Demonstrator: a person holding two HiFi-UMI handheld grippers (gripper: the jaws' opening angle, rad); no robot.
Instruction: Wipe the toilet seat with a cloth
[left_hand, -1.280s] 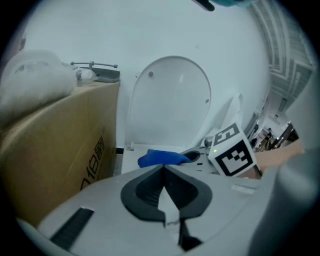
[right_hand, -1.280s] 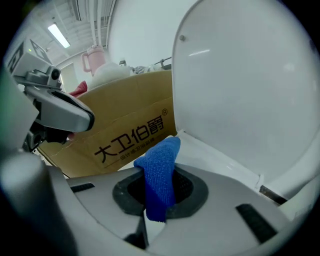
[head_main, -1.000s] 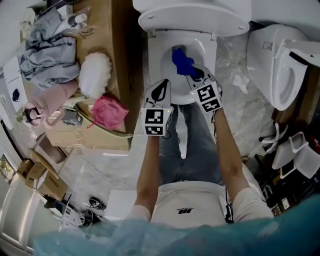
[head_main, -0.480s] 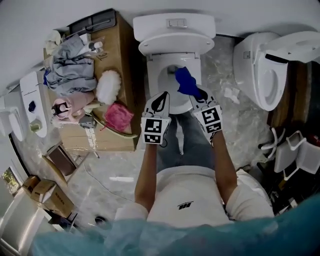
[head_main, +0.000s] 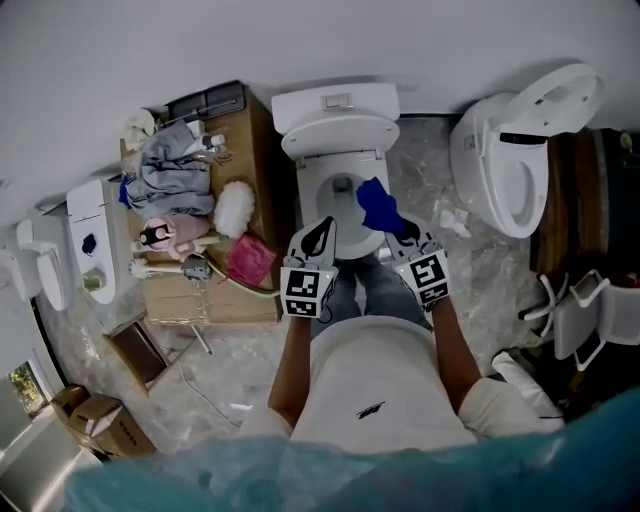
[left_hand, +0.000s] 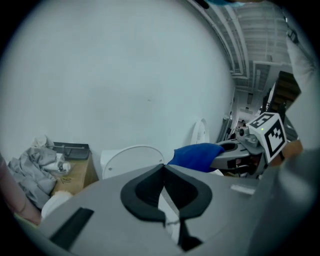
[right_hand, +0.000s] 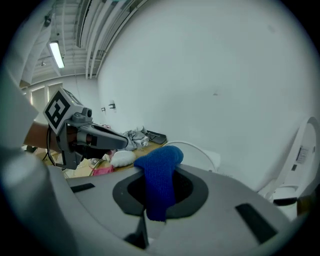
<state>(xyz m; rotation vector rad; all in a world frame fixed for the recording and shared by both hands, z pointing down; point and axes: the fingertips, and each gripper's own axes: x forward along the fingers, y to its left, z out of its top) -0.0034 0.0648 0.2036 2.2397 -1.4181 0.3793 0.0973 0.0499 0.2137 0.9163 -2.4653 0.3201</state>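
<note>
A white toilet with its lid up stands against the wall at top centre of the head view. My right gripper is shut on a blue cloth, which hangs over the bowl's right front rim. In the right gripper view the cloth drapes out between the jaws, with the raised lid behind it. My left gripper hovers at the bowl's left front, shut with nothing in it. In the left gripper view its jaws meet, and the cloth shows to the right.
Left of the toilet, a wooden cabinet carries grey clothes, a white fluffy duster and a pink bag. A second toilet with its lid raised stands at the right. Cardboard boxes lie lower left.
The head view has pulled back and up from the toilet. Both grippers have drawn away from the bowl, and the blue cloth has come from inside the bowl to its right front rim.
</note>
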